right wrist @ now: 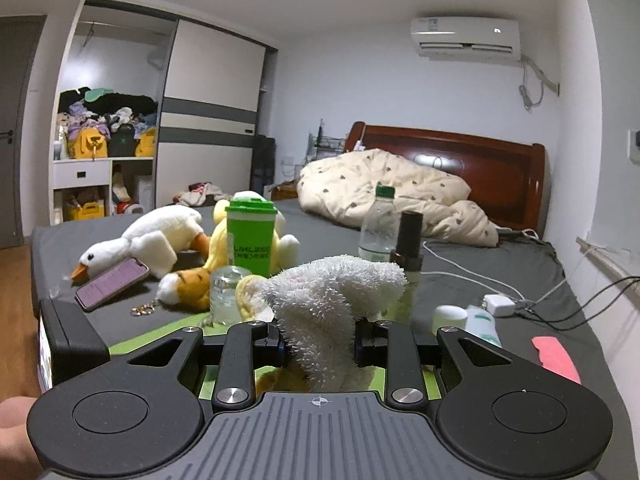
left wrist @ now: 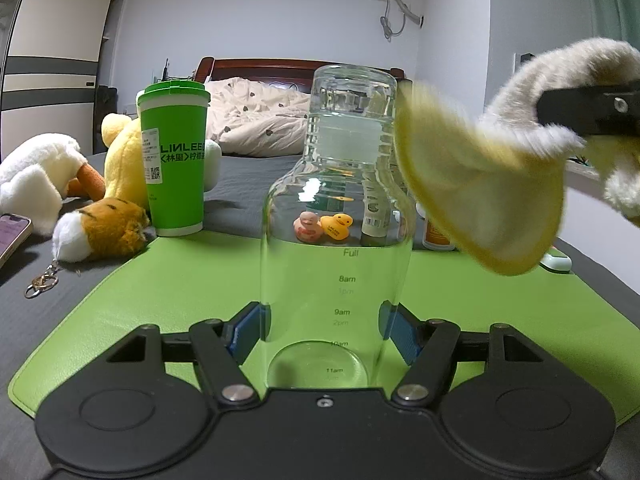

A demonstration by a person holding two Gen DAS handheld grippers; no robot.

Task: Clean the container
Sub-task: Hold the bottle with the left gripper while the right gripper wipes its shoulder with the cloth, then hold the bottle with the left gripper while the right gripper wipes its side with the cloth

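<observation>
A clear glass bottle [left wrist: 336, 220] with time marks printed on it stands upright on the green mat [left wrist: 160, 280]. My left gripper [left wrist: 324, 332] is shut on its lower body, with a blue pad on each side. A fluffy white and yellow cloth [left wrist: 480, 184] hangs blurred just right of the bottle's neck; I cannot tell whether it touches. In the right wrist view my right gripper [right wrist: 320, 340] is shut on that cloth [right wrist: 332, 300], and the bottle's open top [right wrist: 228, 292] shows to the left of it.
A green lidded cup [left wrist: 172, 160], plush toys [left wrist: 104, 228], a phone [left wrist: 12, 232] and a keyring [left wrist: 40, 282] lie to the left. Two rubber ducks [left wrist: 320, 226] sit behind the bottle. Small bottles [right wrist: 378, 224], cables [right wrist: 540, 300] and a pink item [right wrist: 556, 360] lie to the right.
</observation>
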